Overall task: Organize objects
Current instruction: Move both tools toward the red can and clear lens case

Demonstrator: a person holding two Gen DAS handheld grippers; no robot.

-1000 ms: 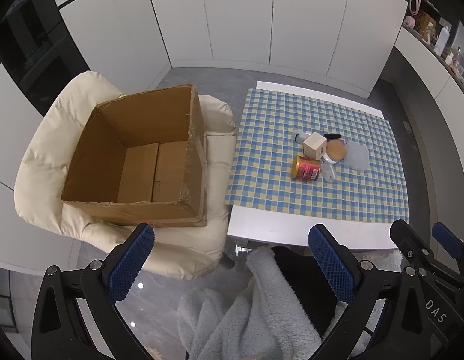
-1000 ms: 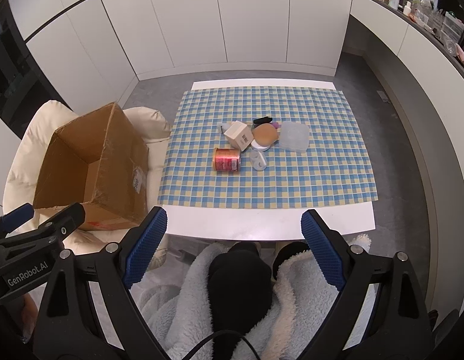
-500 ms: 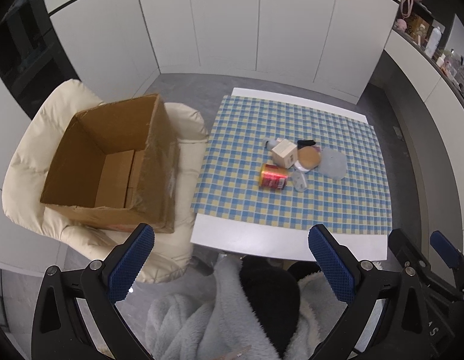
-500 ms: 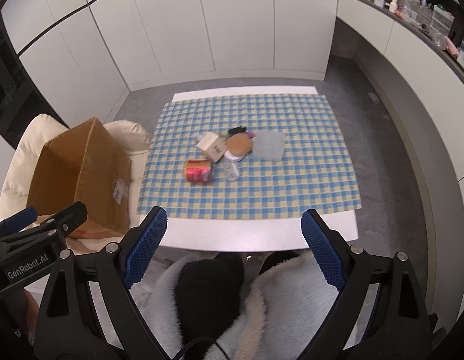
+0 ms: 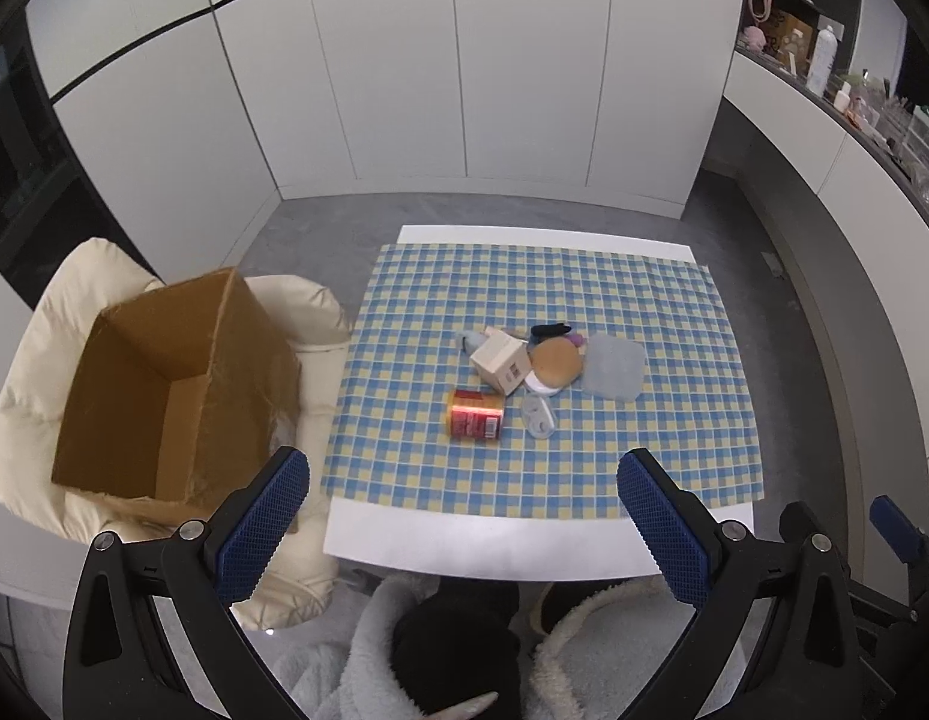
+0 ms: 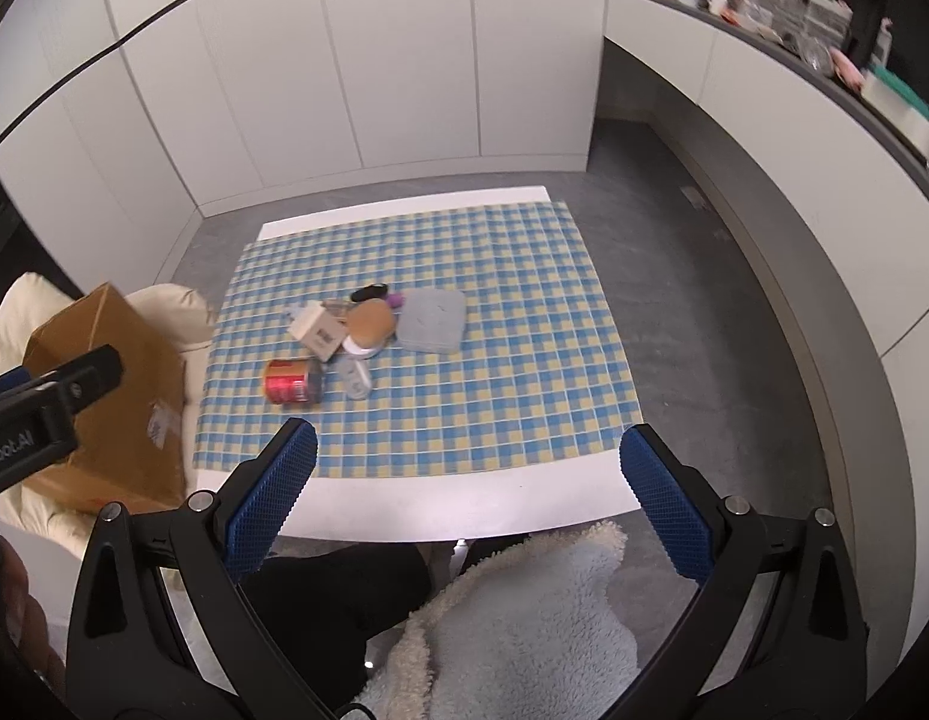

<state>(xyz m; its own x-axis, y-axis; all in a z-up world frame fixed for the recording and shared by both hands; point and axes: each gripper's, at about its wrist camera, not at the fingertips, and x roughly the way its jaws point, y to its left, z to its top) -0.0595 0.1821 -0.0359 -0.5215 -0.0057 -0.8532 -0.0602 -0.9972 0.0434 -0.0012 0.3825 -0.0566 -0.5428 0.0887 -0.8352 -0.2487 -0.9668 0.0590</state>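
Nothing sorted yet, by the look of it: the cardboard box [image 5: 164, 384] on the cream chair [image 5: 38, 360] looks empty, and the whole pile sits mid-table on the checked cloth [image 5: 584, 300] — red can [image 5: 475, 414] on its side, small carton [image 5: 500, 358], round brown lid [image 5: 557, 361], flat grey pad [image 5: 614, 367]. Left gripper [image 5: 461, 525] and right gripper [image 6: 464, 501] both spread wide, holding nothing, touching nothing, well short of the pile.
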